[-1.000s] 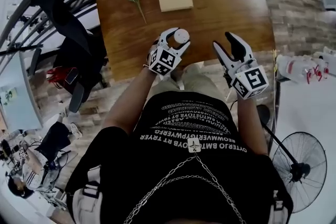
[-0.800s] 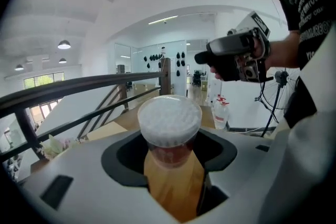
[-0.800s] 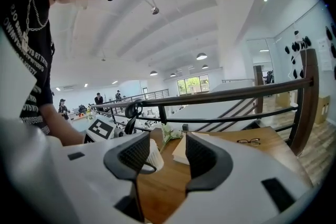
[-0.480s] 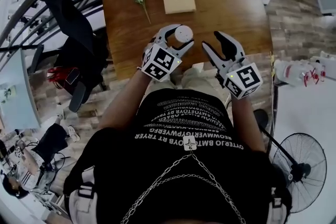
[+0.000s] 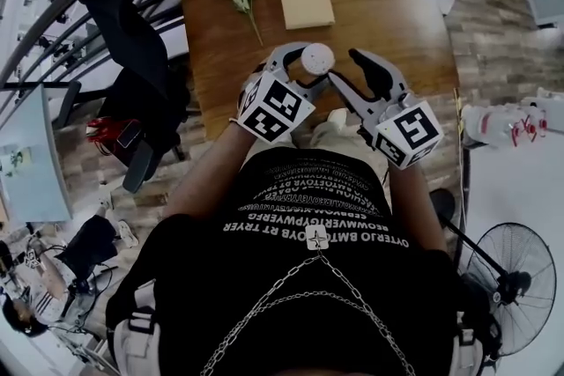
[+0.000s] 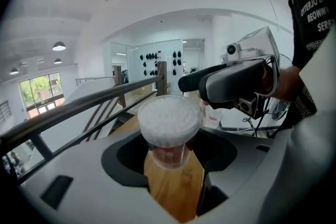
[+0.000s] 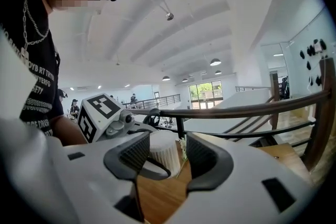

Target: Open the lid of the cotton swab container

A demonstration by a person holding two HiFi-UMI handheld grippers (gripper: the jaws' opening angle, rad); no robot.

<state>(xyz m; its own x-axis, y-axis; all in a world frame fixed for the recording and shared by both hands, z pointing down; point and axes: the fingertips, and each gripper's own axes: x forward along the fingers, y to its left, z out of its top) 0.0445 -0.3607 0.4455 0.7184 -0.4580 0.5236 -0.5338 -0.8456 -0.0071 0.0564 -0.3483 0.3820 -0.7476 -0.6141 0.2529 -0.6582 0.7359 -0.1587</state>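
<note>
The left tool (image 5: 304, 69) and the right tool (image 5: 348, 73) had risen and drawn closer over the brown wooden tabletop (image 5: 397, 22). The left tool clenched the clear round plastic cotton swab container (image 5: 316, 59), seemingly steadying it. The right tool, jaws apart and empty, faced its lid (image 6: 169, 113) just ahead.

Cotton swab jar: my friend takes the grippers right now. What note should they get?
Left gripper: jaws shut on the cotton swab jar, held above the table.
Right gripper: jaws open, empty, close beside the jar, not touching.
Done: jar picked up.
Left to do: lid looks still on; probably grip it with the right jaws and lift it off.
</note>
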